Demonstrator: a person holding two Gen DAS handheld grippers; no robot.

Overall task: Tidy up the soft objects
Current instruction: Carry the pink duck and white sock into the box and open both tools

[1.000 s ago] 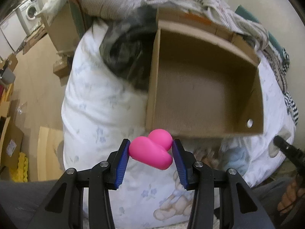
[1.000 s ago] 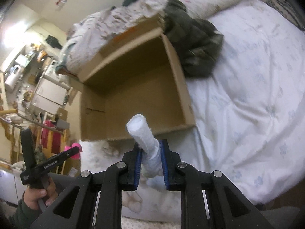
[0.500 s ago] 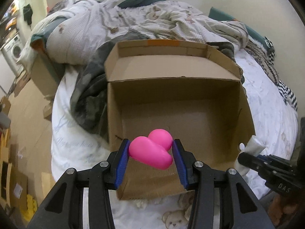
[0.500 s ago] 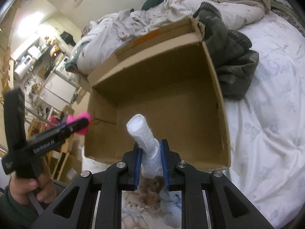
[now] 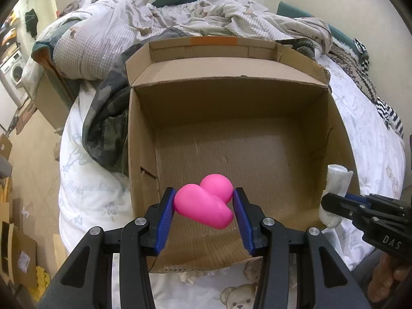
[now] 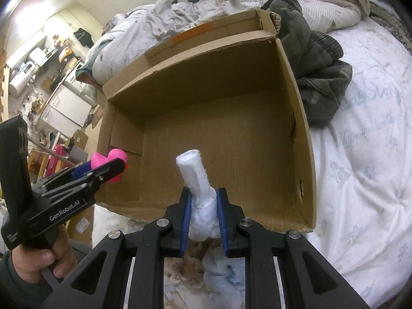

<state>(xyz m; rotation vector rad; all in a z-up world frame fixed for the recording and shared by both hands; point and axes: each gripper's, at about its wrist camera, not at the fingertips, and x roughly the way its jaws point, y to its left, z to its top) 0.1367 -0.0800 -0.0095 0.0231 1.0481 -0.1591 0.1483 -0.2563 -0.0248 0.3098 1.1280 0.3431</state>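
Note:
An open cardboard box (image 5: 144, 139) lies on the bed, empty inside; it also shows in the right wrist view (image 6: 303, 139). My left gripper (image 5: 203, 206) is shut on a pink rubber duck (image 5: 206, 203) and holds it above the box's near edge; the duck also shows in the right wrist view (image 6: 113, 159). My right gripper (image 6: 203, 208) is shut on a rolled white cloth (image 6: 198, 185) that sticks up over the near edge. The cloth also shows in the left wrist view (image 5: 334, 190), at the box's near right corner.
The box rests on a white quilt (image 6: 365, 170). A dark green garment (image 5: 105, 131) lies against the box's far side, with crumpled bedding (image 5: 195, 18) behind. Plush toys (image 6: 195, 278) lie below my right gripper. Cardboard boxes (image 5: 15, 247) stand on the floor at left.
Both grippers have moved in toward the box with their loads; the box fills more of both views and each gripper now hangs over its near edge.

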